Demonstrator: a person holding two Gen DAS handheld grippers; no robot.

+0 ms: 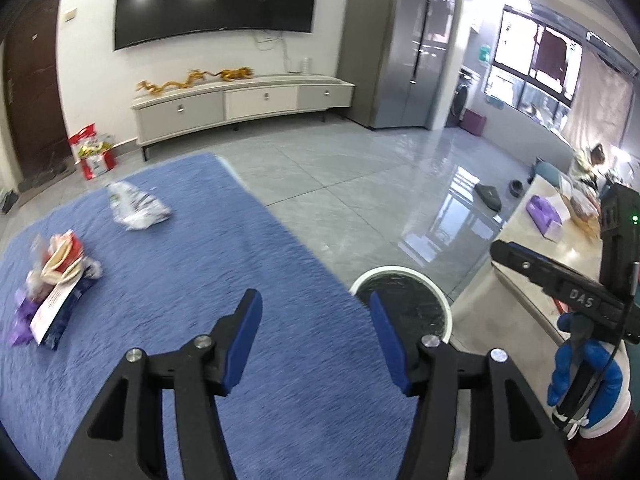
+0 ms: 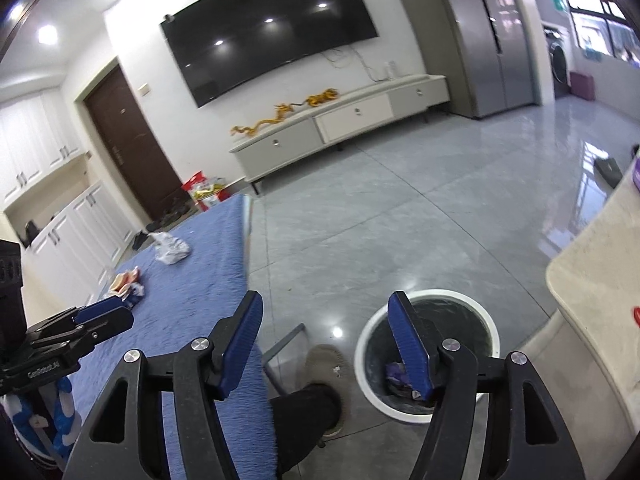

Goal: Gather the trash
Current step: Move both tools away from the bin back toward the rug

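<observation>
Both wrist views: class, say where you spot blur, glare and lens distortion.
Left wrist view: the crumpled wrapper and blue cloth are smeared by motion blur; window light glares off the floor tiles. Right wrist view: ceiling lamps reflect as bright dots in the television; the fisheye lens bends the cabinet and darkens the corners.

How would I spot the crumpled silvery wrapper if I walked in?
Find the blue cloth-covered table. On it, toward the far end nearest the TV, the silvery-white wrapper lies alone. The nearer pile of wrappers is red, white and purple instead.
</observation>
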